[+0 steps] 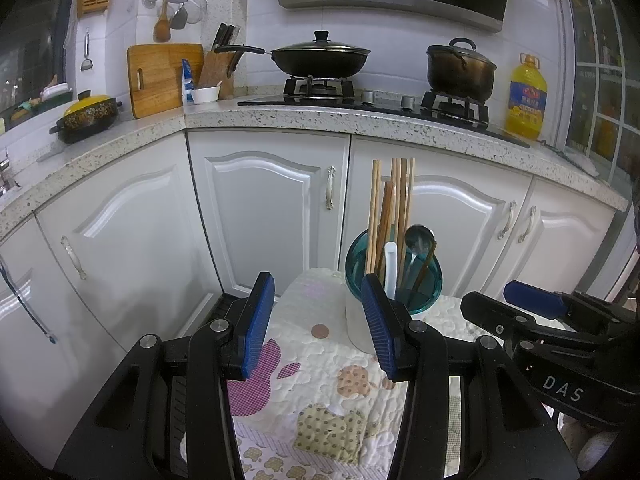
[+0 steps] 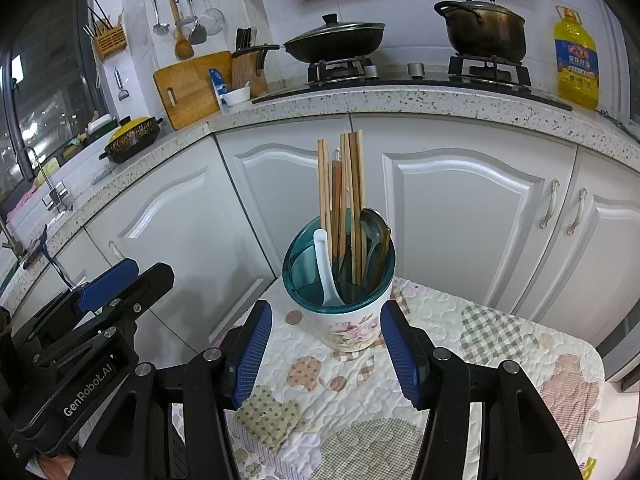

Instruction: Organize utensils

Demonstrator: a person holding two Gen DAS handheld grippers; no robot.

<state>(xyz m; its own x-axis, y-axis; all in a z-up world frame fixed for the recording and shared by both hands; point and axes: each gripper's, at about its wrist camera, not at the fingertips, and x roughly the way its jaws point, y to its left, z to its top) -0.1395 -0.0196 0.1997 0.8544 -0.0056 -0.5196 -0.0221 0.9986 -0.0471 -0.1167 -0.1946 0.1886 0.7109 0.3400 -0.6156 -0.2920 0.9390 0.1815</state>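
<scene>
A cylindrical utensil holder [image 2: 345,300] is standing upright on a quilted patchwork cloth [image 2: 500,344], its white body printed with pink flowers and its rim capped by a glossy teal plastic collar. Plain wooden chopsticks [image 2: 340,184] are rising straight out of it, square-ended and matte, alongside a smooth white plastic spoon [image 2: 326,268] leaning toward nine o'clock and a dull metal spoon [image 2: 372,232] resting toward three o'clock.

The right gripper [image 2: 326,354] is hovering just short of the holder, its ribbed blue pads [image 2: 252,356] standing about half open on either side of the base (touching nothing). The left gripper [image 1: 316,324] is likewise sitting partly open and empty over the cloth, with the holder at roughly one o'clock past its right-hand pad [image 1: 378,328].

Behind, glossy white panelled cabinet doors [image 2: 460,208] are running beneath a speckled stone counter [image 2: 400,100]. On the hob, a black lidded wok [image 2: 334,42] and a tarnished round stockpot [image 2: 486,30] are sitting.
</scene>
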